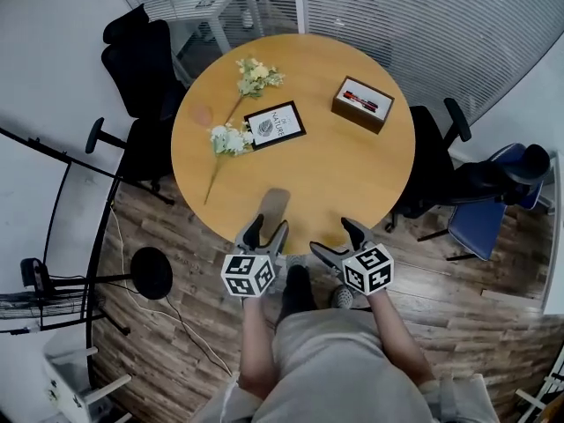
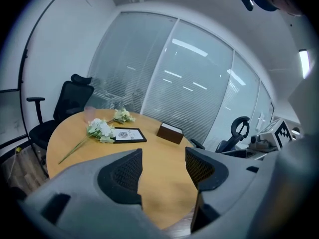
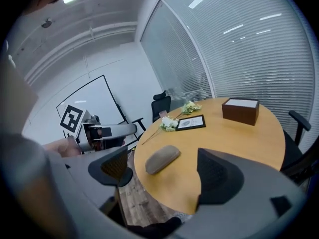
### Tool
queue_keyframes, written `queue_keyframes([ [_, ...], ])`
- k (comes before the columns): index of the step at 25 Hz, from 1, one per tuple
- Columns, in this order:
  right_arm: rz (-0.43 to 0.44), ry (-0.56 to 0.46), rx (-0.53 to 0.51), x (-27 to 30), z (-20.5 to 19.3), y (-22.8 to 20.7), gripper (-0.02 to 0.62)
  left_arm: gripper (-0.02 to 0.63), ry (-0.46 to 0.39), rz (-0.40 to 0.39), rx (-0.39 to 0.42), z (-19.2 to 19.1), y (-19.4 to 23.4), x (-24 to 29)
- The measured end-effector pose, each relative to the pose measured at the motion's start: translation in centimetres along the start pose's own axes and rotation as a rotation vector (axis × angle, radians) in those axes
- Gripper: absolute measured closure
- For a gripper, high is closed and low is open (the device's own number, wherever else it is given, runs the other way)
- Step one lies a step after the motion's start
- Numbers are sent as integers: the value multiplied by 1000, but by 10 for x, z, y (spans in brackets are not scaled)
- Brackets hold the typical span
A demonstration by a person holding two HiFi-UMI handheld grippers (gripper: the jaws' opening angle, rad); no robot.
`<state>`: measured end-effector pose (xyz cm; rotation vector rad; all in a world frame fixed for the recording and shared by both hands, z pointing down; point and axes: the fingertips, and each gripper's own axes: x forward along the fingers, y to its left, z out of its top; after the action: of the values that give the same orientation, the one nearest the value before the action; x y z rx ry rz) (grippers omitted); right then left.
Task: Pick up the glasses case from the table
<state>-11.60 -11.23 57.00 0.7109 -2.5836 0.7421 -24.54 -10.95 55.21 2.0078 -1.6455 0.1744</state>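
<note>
Both my claws, left gripper (image 1: 267, 229) and right gripper (image 1: 335, 241), are hanging open, empty. Right gripper view is catching the one glasses case (image 3: 162, 159) that the left's missing. Two flower bunches (image 1: 231, 138) are lying farther off.

Round table (image 1: 370, 183): open approach at the 6 o'clock edge, where only the glasses case (image 1: 274, 208) lay. The top was bare from centre through 3 to 5 o'clock.

Obstacles:
- framed card (image 1: 275, 124), just past centre toward 12
- flowers (image 1: 231, 138), 10 to 11
- brown box (image 1: 362, 104), 1

Black chair (image 1: 145, 144) stood against the rim at 9, second chair (image 1: 432, 161) at 3.
</note>
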Motion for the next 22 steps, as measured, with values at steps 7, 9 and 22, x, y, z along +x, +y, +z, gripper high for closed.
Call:
queue_keyframes([
  [7, -32, 40, 8, 34, 8, 2, 163, 334, 86, -22, 33, -15, 33, 32],
  [9, -41, 52, 15, 42, 9, 2, 163, 333, 108, -33, 21, -24, 41, 40],
  [22, -104, 124, 59, 84, -4, -1, 163, 333, 258, -17, 93, -72, 88, 91],
])
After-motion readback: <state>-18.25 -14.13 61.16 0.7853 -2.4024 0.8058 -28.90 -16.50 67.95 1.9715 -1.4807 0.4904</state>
